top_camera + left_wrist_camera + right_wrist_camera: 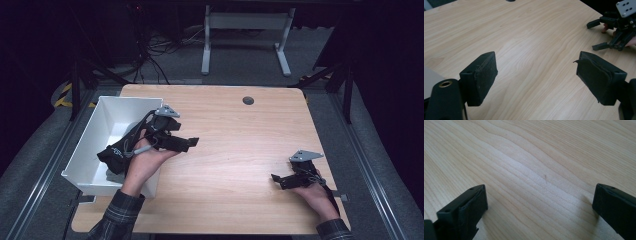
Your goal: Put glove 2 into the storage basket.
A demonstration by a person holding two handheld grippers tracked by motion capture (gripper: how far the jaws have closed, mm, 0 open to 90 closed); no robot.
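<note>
Black two-jaw left gripper (pixel 192 142) hangs with jaws wide and bare beside the white rectangular plastic bin (pixel 102 125) at the pale wooden table's (pixel 240 140) edge; well apart, the right gripper (pixel 276 178) gapes likewise.

- Overhead light is brightening the table (pixel 235 145) while darkness is swallowing the surroundings from nine through three o'clock.
- A soft sheen is whitening the wood grain centrally; near jaws are blurring at six o'clock.
</note>
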